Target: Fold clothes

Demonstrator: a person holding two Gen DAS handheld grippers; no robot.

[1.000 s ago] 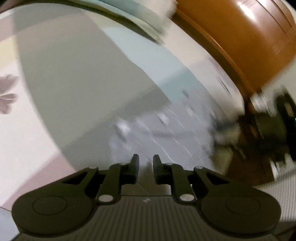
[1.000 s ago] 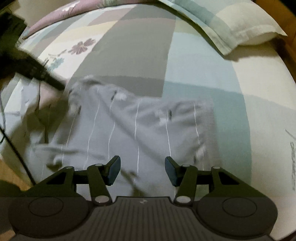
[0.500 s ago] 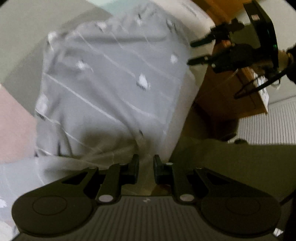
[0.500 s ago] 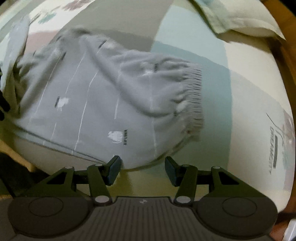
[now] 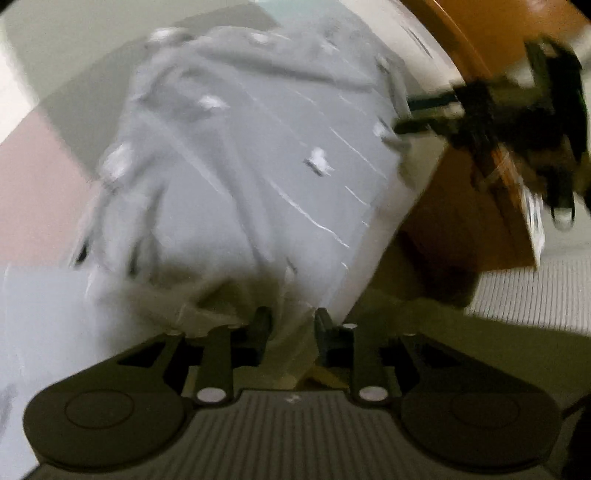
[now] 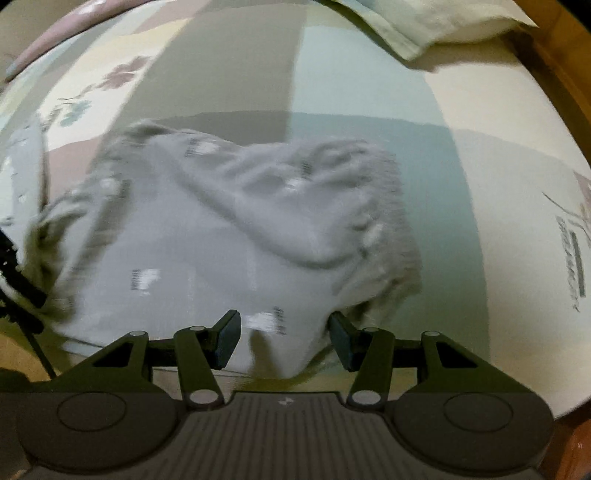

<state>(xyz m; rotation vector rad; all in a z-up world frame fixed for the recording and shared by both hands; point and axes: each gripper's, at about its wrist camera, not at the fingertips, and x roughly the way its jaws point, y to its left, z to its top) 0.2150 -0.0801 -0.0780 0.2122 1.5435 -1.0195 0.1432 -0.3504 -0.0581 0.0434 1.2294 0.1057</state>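
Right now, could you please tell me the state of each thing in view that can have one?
Grey garment: crumpled, not yet folded, lying on the bed at its near edge.
Left gripper: jaws have just been opening; cloth lies between them; a narrow gap.
Right gripper: open, jaws wide, a flap of the garment between them, not pinched.
Pillow: lying flat at the bed's far end.

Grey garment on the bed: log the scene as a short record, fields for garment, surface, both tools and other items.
garment: grey garment with thin white stripes and small marks, rumpled, gathered band at one end
surface: patchwork bedsheet, garment near its edge
left tool: jaws just opening, cloth between them, grip unclear
right tool: jaws wide apart, near edge of garment between them, pads not pressing
other: pillow at far corner; wooden furniture beside the bed
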